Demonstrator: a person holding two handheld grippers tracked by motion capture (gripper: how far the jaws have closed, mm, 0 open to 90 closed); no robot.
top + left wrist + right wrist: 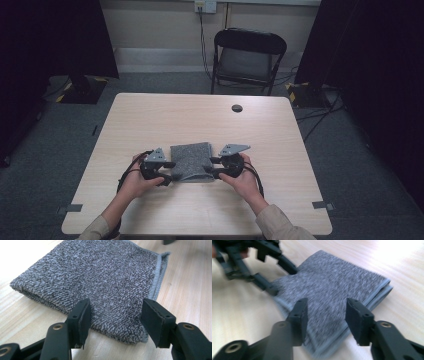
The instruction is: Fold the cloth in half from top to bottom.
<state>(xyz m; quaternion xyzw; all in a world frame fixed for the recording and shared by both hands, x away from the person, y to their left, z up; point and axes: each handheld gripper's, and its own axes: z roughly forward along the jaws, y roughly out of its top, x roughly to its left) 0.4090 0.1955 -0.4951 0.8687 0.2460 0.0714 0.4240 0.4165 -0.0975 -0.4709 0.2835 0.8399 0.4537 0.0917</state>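
Judging risk first: my two grippers sit at the side edges of the folded grey towel (pixel 192 161), and dragging either one away carelessly could snag the terry pile and pull the top layer askew, undoing the fold. Counter (pixel 200 117) is smooth light wood, so the whole bundle could also slide if a jaw catches the hem. Pressing down again could bunch the loose corner.

Towel lies flat a little toward 6 o'clock of the counter centre, folded into a rough square, several layers thick, speckled grey pile with a paler stitched hem showing along one side in the left gripper view (pixel 105 282).

Left gripper (pixel 167 169) is at the towel's 9 o'clock edge, jaws parted fairly wide over the cloth edge, pads not pinching it. Right gripper (pixel 214 166) is at the 3 o'clock edge, jaws likewise apart, cloth below and between them, nothing held. Right gripper view is blurred, so contact with the pile I cannot tell.
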